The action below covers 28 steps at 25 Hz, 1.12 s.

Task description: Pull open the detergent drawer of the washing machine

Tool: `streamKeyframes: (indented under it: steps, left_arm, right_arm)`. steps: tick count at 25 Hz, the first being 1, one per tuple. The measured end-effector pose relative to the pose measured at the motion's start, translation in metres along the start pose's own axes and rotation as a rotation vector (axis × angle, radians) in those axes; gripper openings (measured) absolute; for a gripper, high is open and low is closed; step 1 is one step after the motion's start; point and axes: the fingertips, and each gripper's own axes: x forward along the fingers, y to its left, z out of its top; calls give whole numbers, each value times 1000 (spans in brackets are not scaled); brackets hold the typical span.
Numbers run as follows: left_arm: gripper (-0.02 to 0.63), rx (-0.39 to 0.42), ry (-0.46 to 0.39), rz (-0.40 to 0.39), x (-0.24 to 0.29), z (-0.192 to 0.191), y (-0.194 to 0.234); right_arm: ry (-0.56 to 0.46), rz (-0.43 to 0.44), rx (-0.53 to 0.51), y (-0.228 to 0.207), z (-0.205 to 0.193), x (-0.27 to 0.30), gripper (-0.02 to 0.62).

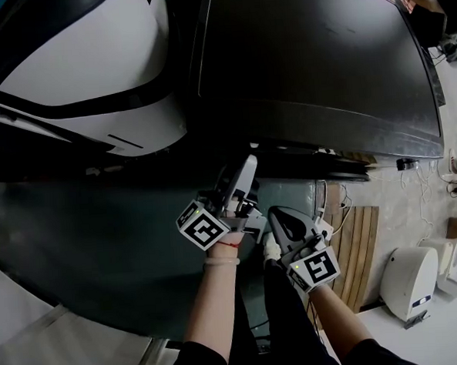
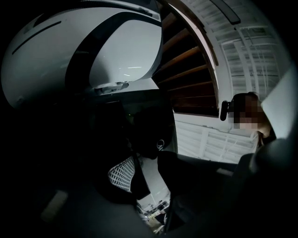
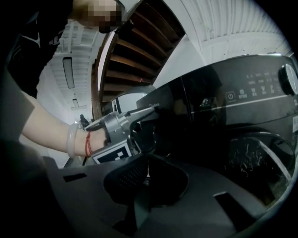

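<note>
- Detergent drawer (image 3: 165, 104): its dark front lay at the left gripper (image 2: 148, 158) fingertips; jaws narrowly apart, firm clamping unconfirmed.
- Right gripper (image 3: 146, 173): jaws together, empty, clear of the drawer.
- Advised: close squarely, then pull straight outward.

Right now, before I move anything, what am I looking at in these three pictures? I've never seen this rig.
A person holds a two-jaw tool in each hand. One picture looks down from their head; the other two ride on the tools. The left gripper reaches to the upper front corner of the black washing machine; its view is too dark to tell whether it grips. The right gripper hangs back, jaws together, empty. A white appliance stands beside the machine.
</note>
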Motion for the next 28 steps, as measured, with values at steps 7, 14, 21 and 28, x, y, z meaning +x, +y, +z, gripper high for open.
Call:
streamKeyframes:
  steps: [7,14,21,28]
  left_arm:
    - [144,-58,-11,-25,0,0,-3]
    - [133,-71,-9,-45,-7,-4,-6]
    - [130,-66,7,-49,-19,-9,-12]
    - [127,-61,25,-47,-31,-15,-20]
  right_arm:
    - [-6,-20,29,-2,-3,-7,12]
    - [23,-31,81,5,-9,-14,12]
    - [7,-48,66,7,-9,-20,12]
    - [-16,-64,50,11,-10,-30,12]
